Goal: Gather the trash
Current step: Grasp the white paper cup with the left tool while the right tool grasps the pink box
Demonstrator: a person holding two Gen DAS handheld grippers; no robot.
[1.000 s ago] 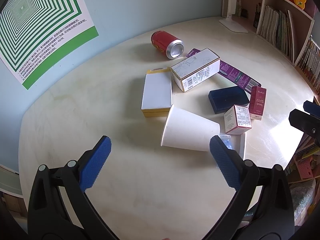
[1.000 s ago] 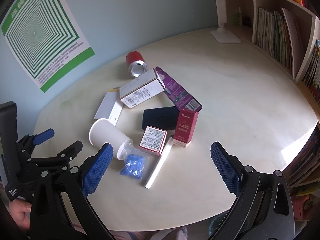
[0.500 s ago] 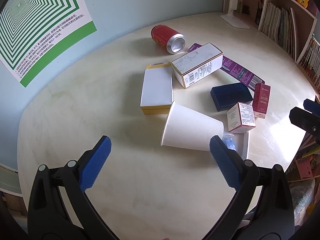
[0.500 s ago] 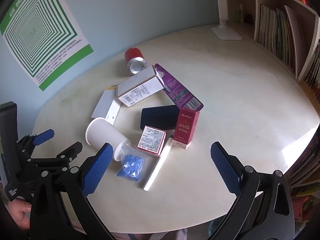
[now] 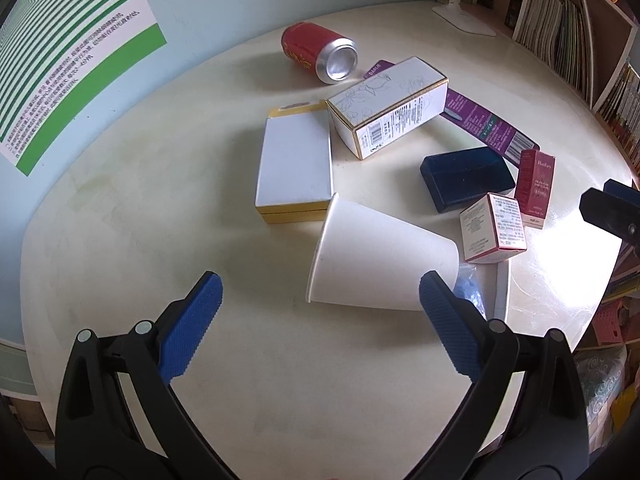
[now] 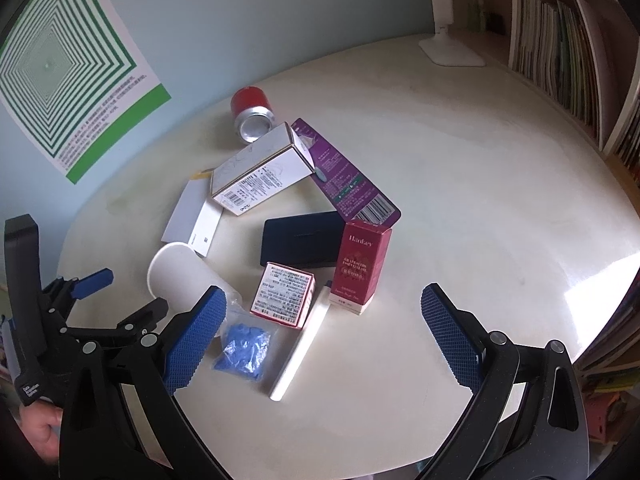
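Observation:
Trash lies in a loose heap on the round cream table (image 5: 132, 208). A white paper cup (image 5: 380, 264) lies on its side just ahead of my open left gripper (image 5: 320, 286), whose jaws hold nothing. Behind the cup are a flat white box with gold sides (image 5: 294, 168), a white carton with a barcode (image 5: 388, 106), a red can (image 5: 316, 52), a purple pack (image 5: 480, 120), a navy case (image 5: 466, 178), a dark red carton (image 6: 360, 266) and a small pink-edged box (image 6: 284, 294). My right gripper (image 6: 320, 300) hangs open over a blue bag (image 6: 242, 346) and a white stick (image 6: 300, 346).
A green-and-white striped poster (image 6: 68, 80) hangs on the blue wall at the left. A white lamp base (image 6: 452, 54) stands at the table's far side, beside shelves of books (image 6: 560, 68). A hand (image 6: 40, 428) grips the left tool at the lower left.
Both grippers have drifted forward towards the heap, so the cup and boxes look larger. Nothing on the table has shifted and both grippers remain open.

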